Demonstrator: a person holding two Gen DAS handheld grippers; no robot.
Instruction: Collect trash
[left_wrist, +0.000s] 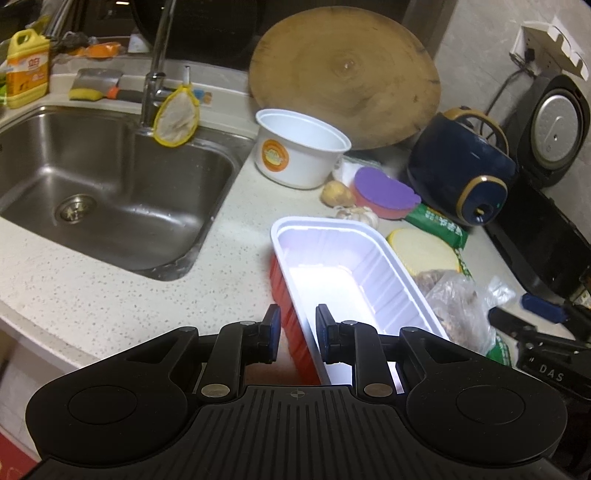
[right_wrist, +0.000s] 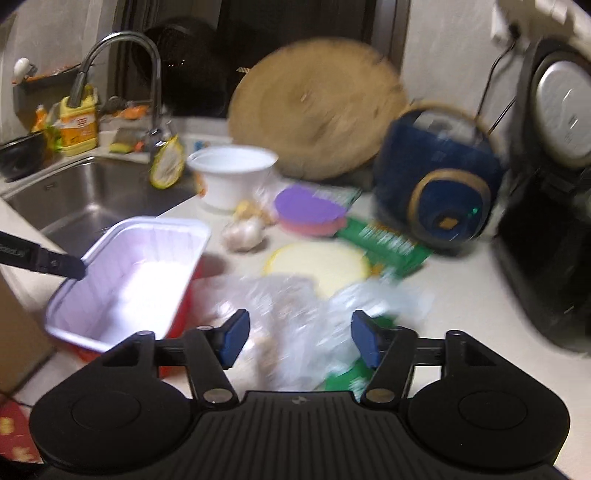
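A red rectangular tray with a white inside (left_wrist: 332, 266) lies on the counter; it also shows in the right wrist view (right_wrist: 129, 273). My left gripper (left_wrist: 297, 328) is shut on the tray's near left wall, one finger outside and one inside. My right gripper (right_wrist: 297, 334) is open above a crumpled clear plastic bag (right_wrist: 291, 321), which sits right of the tray (left_wrist: 458, 306). A white paper bowl (left_wrist: 299, 147) stands behind the tray (right_wrist: 232, 173). A green wrapper (left_wrist: 439, 225) and a yellow lid (left_wrist: 421, 251) lie nearby.
A steel sink (left_wrist: 103, 184) is at the left with a faucet (left_wrist: 155, 74). A round wooden board (left_wrist: 343, 74) leans on the back wall. A dark blue appliance (left_wrist: 461, 170), a rice cooker (left_wrist: 554, 129), a garlic bulb (left_wrist: 358, 214) and a purple lid (left_wrist: 384, 188) crowd the right.
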